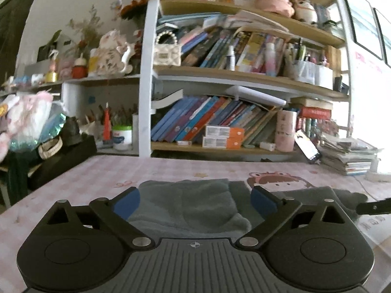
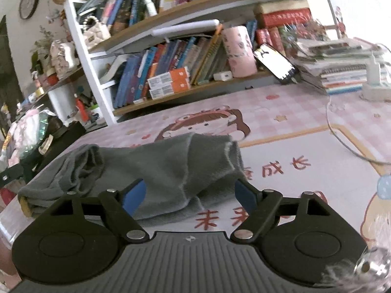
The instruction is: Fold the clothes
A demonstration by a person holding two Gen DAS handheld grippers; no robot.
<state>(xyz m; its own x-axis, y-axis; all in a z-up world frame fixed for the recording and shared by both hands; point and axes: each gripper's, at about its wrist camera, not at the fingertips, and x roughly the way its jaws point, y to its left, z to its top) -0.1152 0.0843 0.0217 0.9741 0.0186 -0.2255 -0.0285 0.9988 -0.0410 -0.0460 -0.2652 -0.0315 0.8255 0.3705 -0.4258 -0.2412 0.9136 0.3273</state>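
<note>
Left gripper had its 2 blue pads spread wide, nothing pinched between them. The grey cloth sat right in the gap and just past the tips, bunched up on the pink mat, with its near edge running back under the gripper body. Couldn't tell if the pads were actually brushing the fabric or hanging a bit above it. The gripper was held low and pretty level, pointing straight across the mat at the bookshelf.

Right gripper was the same story: both pads wide apart, holding nothing. The cloth filled the gap between them and stretched off past the left finger, where it piled into a crumpled roll. Its hemmed end lay just ahead of the right finger, seemingly right up against the tip, but contact wasn't clear. This one was tipped to 1 side, so the shelf and mat looked slanted, and it aimed down at the fabric more than the left did.

A black bit of the other gripper poked in at the edge of each view, off beyond the cloth.
</note>
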